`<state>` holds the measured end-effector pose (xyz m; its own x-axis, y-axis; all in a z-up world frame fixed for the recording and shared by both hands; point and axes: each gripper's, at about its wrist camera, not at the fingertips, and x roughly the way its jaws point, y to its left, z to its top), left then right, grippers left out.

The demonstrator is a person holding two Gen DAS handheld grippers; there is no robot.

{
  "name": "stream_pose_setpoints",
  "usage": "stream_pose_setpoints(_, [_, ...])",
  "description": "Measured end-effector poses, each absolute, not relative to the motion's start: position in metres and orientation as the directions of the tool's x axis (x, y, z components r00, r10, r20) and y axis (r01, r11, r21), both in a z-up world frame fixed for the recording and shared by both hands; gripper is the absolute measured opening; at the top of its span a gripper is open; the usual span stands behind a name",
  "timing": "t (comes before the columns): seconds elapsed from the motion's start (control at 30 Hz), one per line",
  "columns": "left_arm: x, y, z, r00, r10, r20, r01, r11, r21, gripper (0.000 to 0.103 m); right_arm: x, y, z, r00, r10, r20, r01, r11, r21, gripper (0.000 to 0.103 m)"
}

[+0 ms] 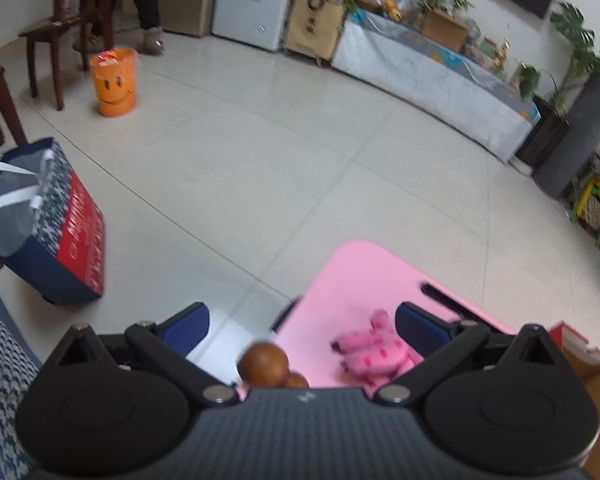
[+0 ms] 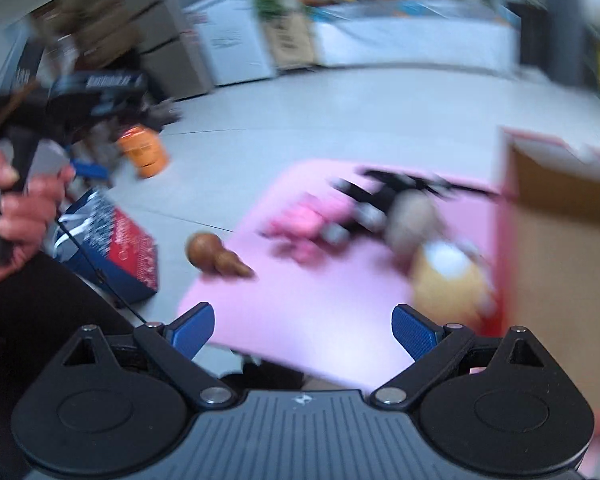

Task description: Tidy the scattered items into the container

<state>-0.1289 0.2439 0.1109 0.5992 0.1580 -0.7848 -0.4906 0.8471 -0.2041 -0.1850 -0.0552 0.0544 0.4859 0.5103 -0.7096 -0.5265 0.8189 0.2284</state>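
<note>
Scattered items are lying on the pink tabletop (image 2: 320,300): a brown wooden gourd (image 2: 212,256) near its left edge, a pink plush toy (image 1: 374,350) mid-table. The cardboard box (image 2: 560,240) is standing at right. Left gripper (image 1: 302,328) and right gripper (image 2: 304,328) are both hovering with fingers spread apart, gripping nothing.

Home living room, tiled floor (image 1: 284,152), houseplants (image 1: 580,40) (freezer (image 1: 252,4) too)

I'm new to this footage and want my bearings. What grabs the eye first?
The pink table dominates both views, with a pink plush and a brown wooden gourd on it near the left gripper, whose fingers are open. A cardboard box stands at the table's right edge, and an orange smiley bucket sits on the floor beyond.
</note>
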Motion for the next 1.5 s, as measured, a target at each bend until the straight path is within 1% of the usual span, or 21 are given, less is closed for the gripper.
stream_pose_setpoints(0.1, [-0.128, 0.261, 0.109, 0.577, 0.209, -0.789, -0.545, 0.818, -0.182, 0.103, -0.161, -0.004, 0.037, 0.453, 0.542, -0.708, -0.628, 0.757, 0.178, 0.096])
stream_pose_setpoints(0.17, [-0.13, 0.271, 0.104, 0.57, 0.214, -0.793, -0.567, 0.801, -0.191, 0.103, -0.152, 0.025, 0.031, 0.448, 0.564, -0.693, -0.68, 0.719, 0.145, 0.096])
stream_pose_setpoints(0.27, [-0.131, 0.282, 0.096, 0.552, 0.208, -0.807, -0.596, 0.776, -0.207, 0.103, -0.139, 0.062, 0.019, 0.411, 0.613, -0.674, -0.746, 0.652, 0.137, 0.096])
stream_pose_setpoints(0.4, [-0.133, 0.291, 0.089, 0.556, 0.174, -0.812, -0.606, 0.755, -0.253, 0.103, -0.13, 0.104, -0.004, 0.37, 0.621, -0.691, -0.792, 0.599, 0.114, 0.096])
stream_pose_setpoints(0.53, [-0.132, 0.3, 0.082, 0.555, 0.141, -0.82, -0.608, 0.742, -0.284, 0.103, -0.127, 0.131, -0.032, 0.306, 0.625, -0.718, -0.828, 0.546, 0.123, 0.096])
stream_pose_setpoints(0.73, [-0.132, 0.307, 0.072, 0.549, 0.097, -0.83, -0.609, 0.727, -0.317, 0.103, -0.129, 0.152, -0.075, 0.248, 0.566, -0.786, -0.858, 0.504, 0.092, 0.096])
stream_pose_setpoints(0.9, [-0.127, 0.301, 0.069, 0.542, 0.092, -0.835, -0.587, 0.753, -0.298, 0.103, -0.13, 0.15, -0.09, 0.274, 0.524, -0.806, -0.86, 0.509, 0.039, 0.096])
stream_pose_setpoints(1.1, [-0.121, 0.291, 0.067, 0.532, 0.087, -0.842, -0.566, 0.776, -0.278, 0.103, -0.11, 0.12, -0.089, 0.338, 0.474, -0.813, -0.78, 0.624, 0.04, 0.096])
stream_pose_setpoints(1.33, [-0.11, 0.266, 0.066, 0.525, 0.07, -0.849, -0.503, 0.829, -0.243, 0.103, -0.09, 0.064, -0.086, 0.505, 0.369, -0.78, -0.688, 0.718, -0.105, 0.096])
stream_pose_setpoints(1.43, [-0.104, 0.252, 0.067, 0.521, 0.076, -0.85, -0.471, 0.856, -0.211, 0.103, -0.081, 0.038, -0.079, 0.547, 0.343, -0.763, -0.636, 0.764, -0.113, 0.096])
stream_pose_setpoints(1.5, [-0.101, 0.243, 0.066, 0.518, 0.071, -0.852, -0.445, 0.874, -0.197, 0.103, -0.08, 0.024, -0.065, 0.58, 0.354, -0.734, -0.608, 0.788, -0.101, 0.096])
